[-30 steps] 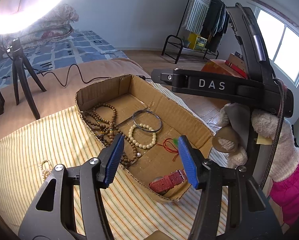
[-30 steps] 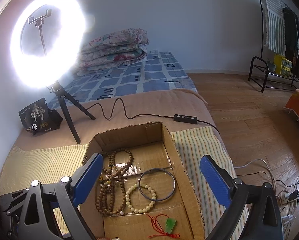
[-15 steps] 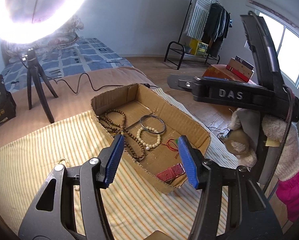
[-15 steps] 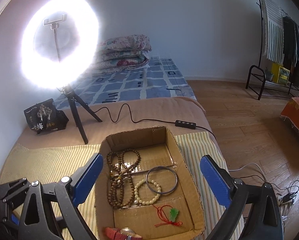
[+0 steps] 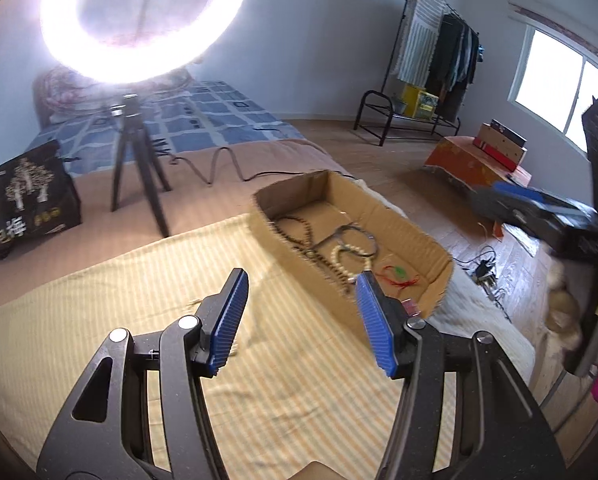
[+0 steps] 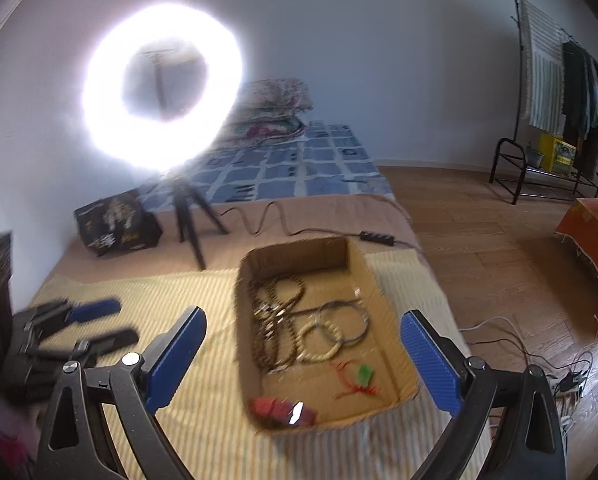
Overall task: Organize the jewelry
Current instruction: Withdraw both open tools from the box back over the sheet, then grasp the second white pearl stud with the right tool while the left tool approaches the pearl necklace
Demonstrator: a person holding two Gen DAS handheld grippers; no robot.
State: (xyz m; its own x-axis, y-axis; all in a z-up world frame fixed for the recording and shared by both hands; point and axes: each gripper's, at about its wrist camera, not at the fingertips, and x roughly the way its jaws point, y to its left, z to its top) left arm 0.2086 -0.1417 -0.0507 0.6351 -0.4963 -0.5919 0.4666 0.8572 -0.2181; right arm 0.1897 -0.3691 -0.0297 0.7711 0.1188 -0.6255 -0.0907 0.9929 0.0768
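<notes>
A: Where does the cardboard box [image 6: 363, 276] lie, and how is it oriented?

B: It rests on the striped cloth [image 6: 203, 420] over the bed; in the right wrist view its long axis runs from the near edge away toward the ring light [image 6: 161, 88]. Inside lie dark wooden bead strands [image 6: 271, 320] along the left wall, a pale bead bracelet [image 6: 319, 340] and a thin dark bangle [image 6: 351, 320] overlapping it, a green pendant on red cord [image 6: 359, 378], and a red watch [image 6: 279, 408] at the near end.

A: And the grippers?

B: The left gripper [image 5: 299, 320] is spread wide, holding nothing, above the cloth just beside the box. The right gripper [image 6: 303, 360] is likewise spread and empty, its fingers straddling the box's near half without touching it.

A: What is hard to read?

B: Motion blur smears the jewelry. In the left wrist view the watch is mostly hidden behind one blue finger [image 5: 375, 332], and a small pale item beside the other finger cannot be identified.
</notes>
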